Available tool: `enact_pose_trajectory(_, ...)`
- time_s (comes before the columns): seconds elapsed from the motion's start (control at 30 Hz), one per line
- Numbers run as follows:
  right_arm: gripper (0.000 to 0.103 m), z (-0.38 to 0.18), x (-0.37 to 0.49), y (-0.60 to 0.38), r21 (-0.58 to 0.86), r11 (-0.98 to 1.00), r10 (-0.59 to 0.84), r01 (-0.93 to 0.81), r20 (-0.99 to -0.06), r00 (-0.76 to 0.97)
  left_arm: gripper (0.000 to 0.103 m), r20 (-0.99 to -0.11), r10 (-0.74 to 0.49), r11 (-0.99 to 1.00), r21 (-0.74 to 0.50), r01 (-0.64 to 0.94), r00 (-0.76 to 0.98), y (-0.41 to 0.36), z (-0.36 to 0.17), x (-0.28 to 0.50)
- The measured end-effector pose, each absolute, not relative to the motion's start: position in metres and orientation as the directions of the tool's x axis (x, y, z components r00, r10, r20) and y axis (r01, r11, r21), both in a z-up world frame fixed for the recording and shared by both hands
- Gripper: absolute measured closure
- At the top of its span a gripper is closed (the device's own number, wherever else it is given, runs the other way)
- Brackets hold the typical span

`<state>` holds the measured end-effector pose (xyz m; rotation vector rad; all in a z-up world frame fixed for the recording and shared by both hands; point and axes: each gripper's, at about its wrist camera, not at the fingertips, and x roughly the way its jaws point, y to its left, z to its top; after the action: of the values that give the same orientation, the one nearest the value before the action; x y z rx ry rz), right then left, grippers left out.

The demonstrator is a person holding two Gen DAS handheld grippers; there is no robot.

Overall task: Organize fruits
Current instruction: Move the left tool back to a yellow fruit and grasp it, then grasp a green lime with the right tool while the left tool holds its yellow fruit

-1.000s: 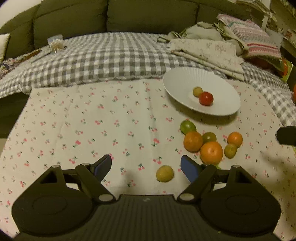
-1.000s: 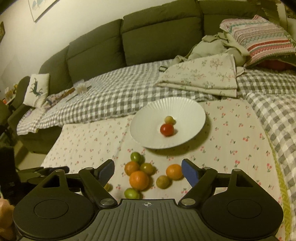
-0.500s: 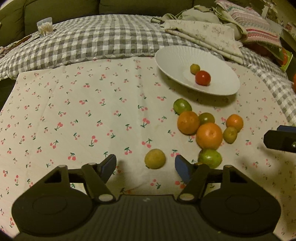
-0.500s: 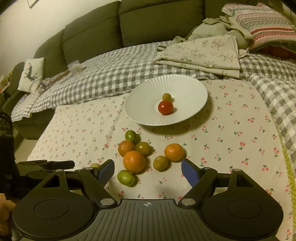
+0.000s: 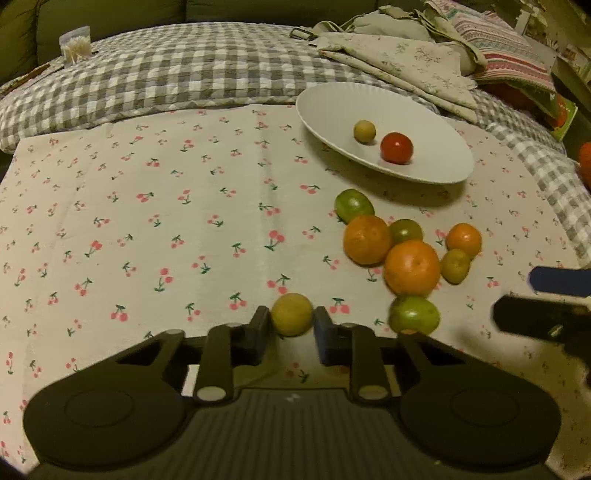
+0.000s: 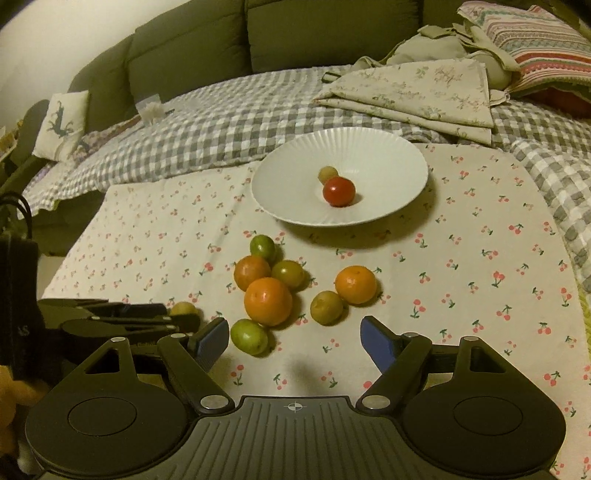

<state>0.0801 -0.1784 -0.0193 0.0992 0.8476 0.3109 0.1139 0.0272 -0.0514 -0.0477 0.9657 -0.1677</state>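
Observation:
My left gripper (image 5: pixel 291 326) is shut on a small yellow-green fruit (image 5: pixel 291 314) that rests on the cherry-print cloth (image 5: pixel 166 221). To its right lies a cluster of several oranges and green fruits, with a big orange (image 5: pixel 412 267) in the middle. The white plate (image 5: pixel 332 99) behind holds a red tomato (image 5: pixel 396 147) and a small yellow fruit (image 5: pixel 364 130). My right gripper (image 6: pixel 295 338) hangs just in front of the cluster (image 6: pixel 267 301); its jaws are wide apart and closing slightly, with only bare cloth between them. A green fruit (image 6: pixel 249 336) sits beside its left fingertip.
A grey checked blanket (image 5: pixel 166 74) lies behind the cloth, with folded floral linens (image 6: pixel 424 92) and a striped cushion (image 6: pixel 535 44) at the back right. A small clear box (image 5: pixel 75 46) stands at the far left. A green sofa (image 6: pixel 295 33) backs it all.
The left jaws have closed from wide apart onto the yellow-green fruit. Both grippers have sunk toward the cloth, and the right one has come closer to the cluster.

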Motion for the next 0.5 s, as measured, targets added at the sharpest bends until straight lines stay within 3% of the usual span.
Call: enact_pose_trajectory(0.5,0.037,-0.054,0.086,-0.149,0.194,0.935,0.336,-0.296,-0.749,0.571,0.079,-0.811,-0.126,0.991,-0.128,0.036,0.572,0.042,-0.046,0.114)
